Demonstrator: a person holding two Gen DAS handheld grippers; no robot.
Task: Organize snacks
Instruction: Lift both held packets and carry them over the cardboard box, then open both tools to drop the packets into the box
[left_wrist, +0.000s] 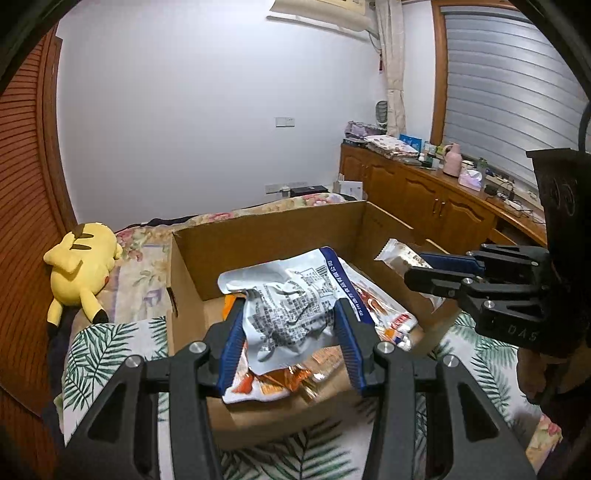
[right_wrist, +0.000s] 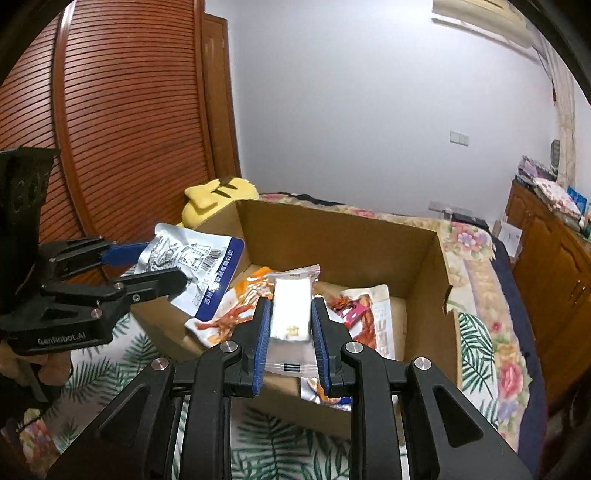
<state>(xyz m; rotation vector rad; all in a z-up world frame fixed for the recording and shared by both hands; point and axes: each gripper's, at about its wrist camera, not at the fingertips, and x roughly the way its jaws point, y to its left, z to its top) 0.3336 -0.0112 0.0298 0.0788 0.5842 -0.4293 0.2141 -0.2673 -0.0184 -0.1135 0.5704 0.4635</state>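
The left gripper (left_wrist: 291, 314) has its blue-padded fingers (left_wrist: 232, 347) clamped on either side of a crinkled silver snack pouch (left_wrist: 291, 306), printed side up with a blue band along one edge, and holds it above the near left part of an open cardboard box (left_wrist: 266, 229). The right gripper (right_wrist: 290, 314) is closed on a narrow white snack bar packet (right_wrist: 290, 310), its pads pressing both long edges, held over the middle of the box. In the left wrist view that packet (left_wrist: 400, 258) sticks out past the right gripper's fingertips at the box's right wall. Orange-and-white snack packs (right_wrist: 229, 317) lie on the box floor beneath both held items, and another red-printed pack (right_wrist: 369, 314) rests against the right side. The box sits on a palm-leaf-patterned cloth (left_wrist: 107, 343) over a floral bedspread (right_wrist: 469, 240), and a yellow Pikachu plush (left_wrist: 79, 269) lies beside the box's left far corner.
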